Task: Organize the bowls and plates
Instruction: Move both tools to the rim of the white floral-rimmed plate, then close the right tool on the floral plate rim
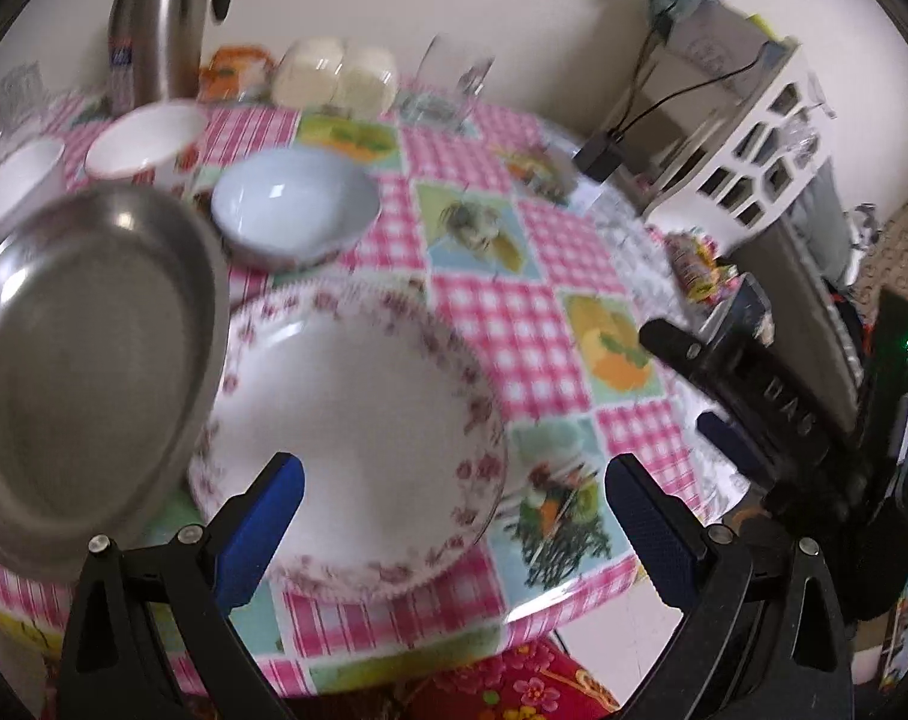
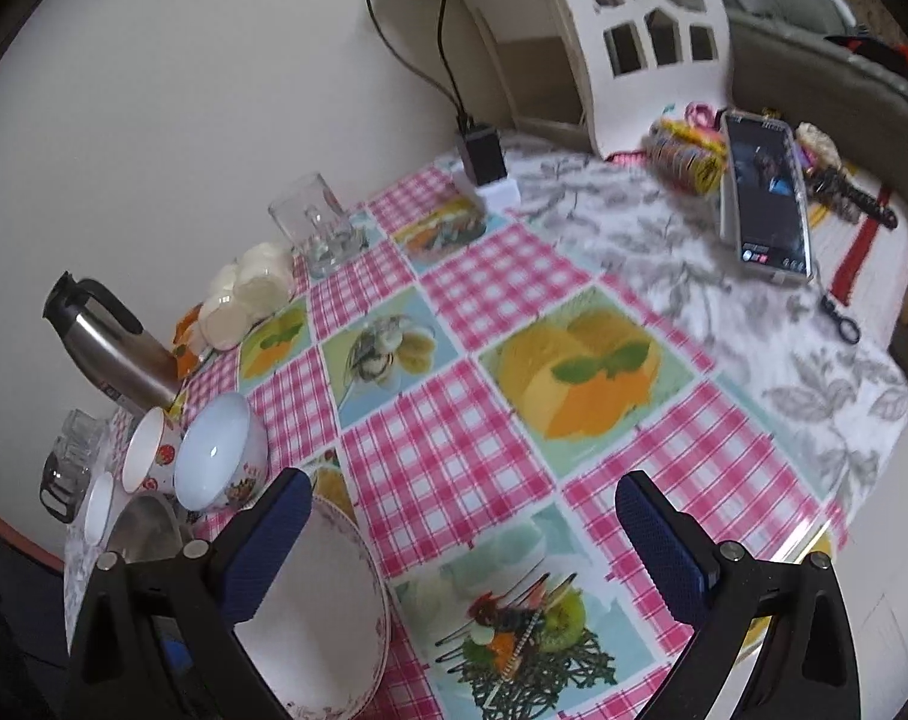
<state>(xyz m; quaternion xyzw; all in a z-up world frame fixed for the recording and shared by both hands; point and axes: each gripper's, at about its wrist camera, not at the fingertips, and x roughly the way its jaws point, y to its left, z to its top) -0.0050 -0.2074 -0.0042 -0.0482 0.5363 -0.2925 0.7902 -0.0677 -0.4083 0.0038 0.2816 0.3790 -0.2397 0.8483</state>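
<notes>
A white plate with a pink floral rim (image 1: 357,420) lies on the checked tablecloth, just ahead of my open, empty left gripper (image 1: 454,516). A steel plate (image 1: 87,360) overlaps its left edge. Behind them stand a pale blue bowl (image 1: 294,204), a white bowl with red print (image 1: 144,141) and another white bowl (image 1: 15,180). My right gripper (image 2: 463,540) is open and empty above the table, to the right of the floral plate (image 2: 327,618). The blue bowl (image 2: 216,450), a white bowl (image 2: 147,444) and the steel plate (image 2: 147,531) show at its left.
A steel thermos (image 1: 159,18), a glass mug (image 2: 312,228) and plastic containers (image 1: 333,75) stand along the wall. A white latticed shelf (image 2: 640,18), a charger (image 2: 484,150), a phone (image 2: 766,192) and sweets (image 2: 688,156) lie at the far right. The other gripper (image 1: 748,384) shows at right.
</notes>
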